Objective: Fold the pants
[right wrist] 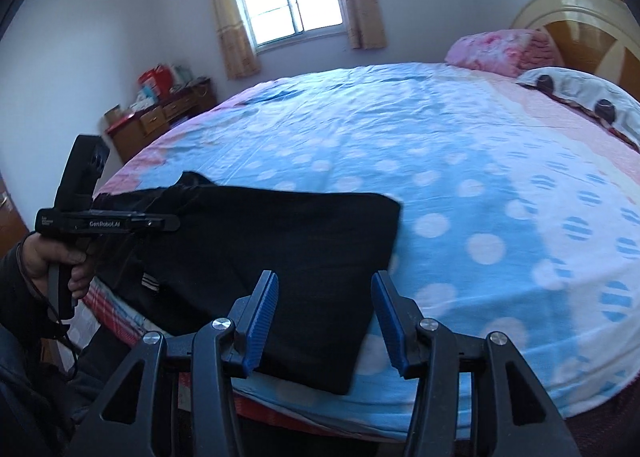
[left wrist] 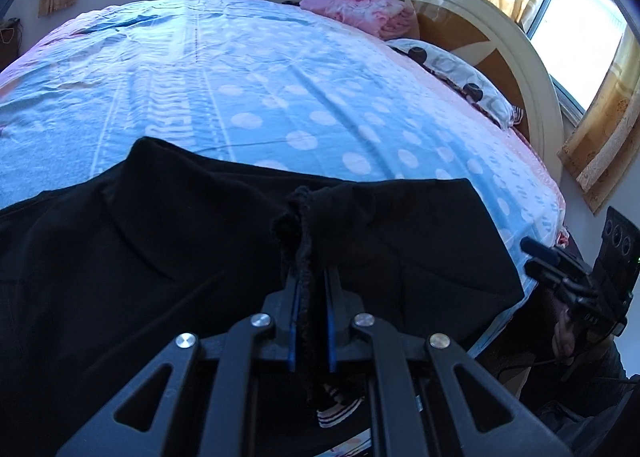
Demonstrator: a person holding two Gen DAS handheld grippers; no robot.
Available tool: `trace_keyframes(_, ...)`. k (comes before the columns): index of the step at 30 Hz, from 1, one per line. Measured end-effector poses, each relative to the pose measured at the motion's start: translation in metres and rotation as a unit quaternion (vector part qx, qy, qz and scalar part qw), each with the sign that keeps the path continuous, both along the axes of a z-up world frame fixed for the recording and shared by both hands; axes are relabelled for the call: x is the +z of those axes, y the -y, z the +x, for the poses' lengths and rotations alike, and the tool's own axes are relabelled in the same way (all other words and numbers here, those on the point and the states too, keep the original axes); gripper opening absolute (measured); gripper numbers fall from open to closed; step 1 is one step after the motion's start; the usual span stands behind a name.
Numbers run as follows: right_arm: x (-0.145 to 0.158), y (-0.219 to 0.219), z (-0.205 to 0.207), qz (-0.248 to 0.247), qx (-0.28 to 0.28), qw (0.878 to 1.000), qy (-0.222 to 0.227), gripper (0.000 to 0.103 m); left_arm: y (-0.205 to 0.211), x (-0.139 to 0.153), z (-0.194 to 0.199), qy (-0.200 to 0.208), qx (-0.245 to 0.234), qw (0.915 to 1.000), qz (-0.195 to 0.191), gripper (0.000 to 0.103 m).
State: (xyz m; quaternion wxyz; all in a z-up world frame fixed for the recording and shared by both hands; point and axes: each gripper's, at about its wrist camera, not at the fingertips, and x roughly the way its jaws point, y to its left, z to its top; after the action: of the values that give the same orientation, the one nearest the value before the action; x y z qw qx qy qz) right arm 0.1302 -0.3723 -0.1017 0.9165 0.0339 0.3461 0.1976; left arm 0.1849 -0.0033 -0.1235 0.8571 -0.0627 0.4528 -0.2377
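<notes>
The left gripper (left wrist: 311, 289) is closed on a bunched edge of the black pants (left wrist: 180, 241), apparently the waistband. The right gripper (right wrist: 324, 317) stands partly open and empty, just above the folded end of the garment. The pants lie partly folded along the near edge of the bed (right wrist: 460, 185), on the dotted blue sheet. The step in hand appears to be a fold-over. The next move likely calls for carrying the held edge across, the right gripper steadying the cloth.

pants (right wrist: 280, 241) are matt black cloth, sheet (right wrist: 460, 161) is soft crinkly cotton-looking cloth. Gripper pads (right wrist: 264, 309) ribbed blue plastic, matt black arms with shiny metal rivets (right wrist: 222, 323). Headboard (left wrist: 532, 69) glossy.
</notes>
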Motion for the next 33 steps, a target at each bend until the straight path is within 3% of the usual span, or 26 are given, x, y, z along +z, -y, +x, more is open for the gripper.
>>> trace_keyframes(7,-0.022,-0.003,0.012,-0.015,-0.017,0.999,-0.036,0.051,-0.007,-0.002,0.001,-0.006,0.007,0.9999,-0.007,0.011)
trace_keyframes(13,-0.02,-0.004,0.009,0.007,-0.002,1.0,-0.029,0.051,-0.016,-0.003,0.002,0.004,0.021,0.9997,0.013,0.011)
trace_keyframes(19,-0.042,-0.019,0.014,-0.049,0.007,0.997,-0.06,0.051,-0.015,-0.019,-0.001,-0.004,0.026,0.9993,0.028,0.011)
trace_keyframes(26,-0.036,-0.014,0.01,-0.033,0.003,0.998,-0.048,0.053,-0.015,-0.01,-0.005,0.01,0.025,0.999,0.035,0.012)
trace_keyframes(31,-0.042,-0.015,0.013,-0.045,-0.001,0.997,-0.058,0.056,-0.014,-0.015,-0.006,0.01,0.023,0.9983,0.053,0.023)
trace_keyframes(33,-0.039,-0.018,0.012,-0.056,-0.001,0.997,-0.051,0.056,-0.016,-0.013,-0.008,0.015,0.03,0.9979,0.055,0.034)
